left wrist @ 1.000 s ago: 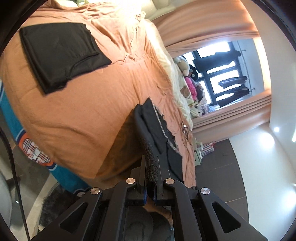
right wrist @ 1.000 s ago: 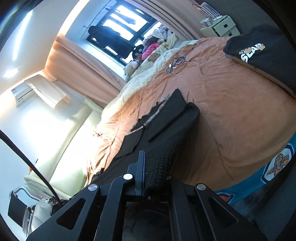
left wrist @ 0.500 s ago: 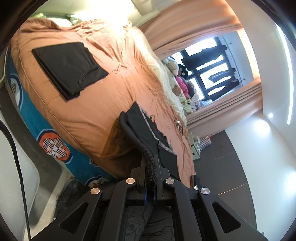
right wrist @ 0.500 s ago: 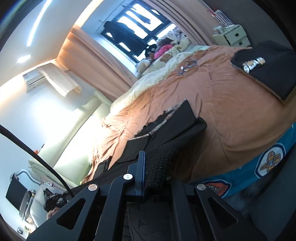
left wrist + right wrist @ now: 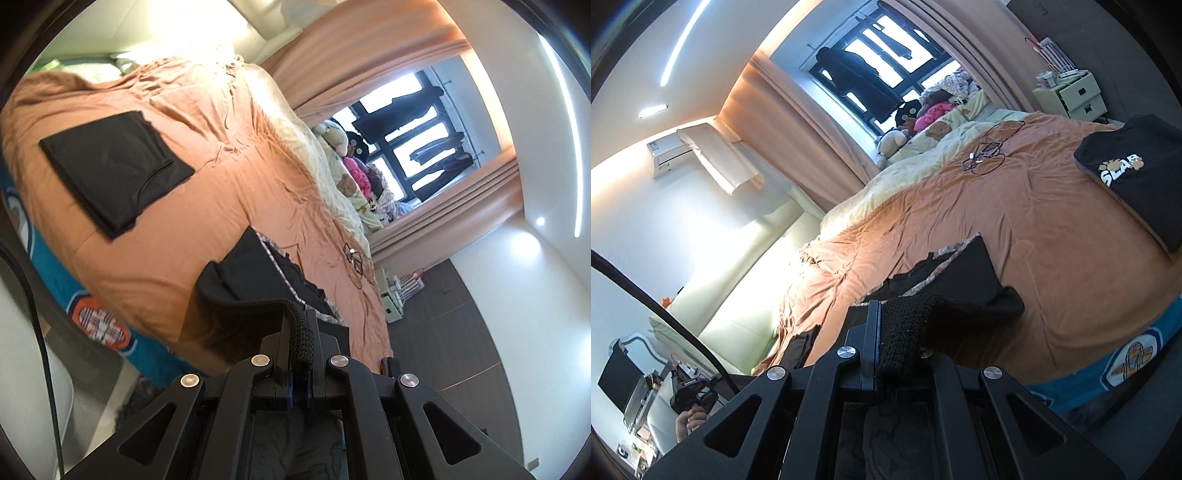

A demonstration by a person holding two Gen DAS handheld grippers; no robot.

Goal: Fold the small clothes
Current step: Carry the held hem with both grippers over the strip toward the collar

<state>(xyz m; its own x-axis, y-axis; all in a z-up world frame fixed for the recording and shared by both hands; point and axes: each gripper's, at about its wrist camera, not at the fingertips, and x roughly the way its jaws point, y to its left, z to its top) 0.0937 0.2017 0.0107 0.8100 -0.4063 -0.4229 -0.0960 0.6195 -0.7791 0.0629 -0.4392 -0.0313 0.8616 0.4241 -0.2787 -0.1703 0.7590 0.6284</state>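
Observation:
A black garment (image 5: 255,273) with a knitted band and a pale patterned trim lies partly on the orange bedspread (image 5: 207,206). My left gripper (image 5: 301,332) is shut on its knitted edge. My right gripper (image 5: 897,332) is shut on the same garment (image 5: 964,280) at another part of the band. The held edge hangs lifted off the bed between the two grippers, while the far part still rests on the cover. A folded black garment (image 5: 110,166) lies flat further along the bed.
A folded black shirt with white lettering (image 5: 1134,173) lies near the bed's corner. Cables (image 5: 988,147) rest on the cover. Soft toys (image 5: 923,110) and a cream blanket (image 5: 332,184) line the window side. A drawer unit (image 5: 1071,96) stands beyond the bed.
Both grippers have risen and rolled, lifting the garment's knitted edge higher off the bedspread. More of the bed's blue side and the floor shows below.

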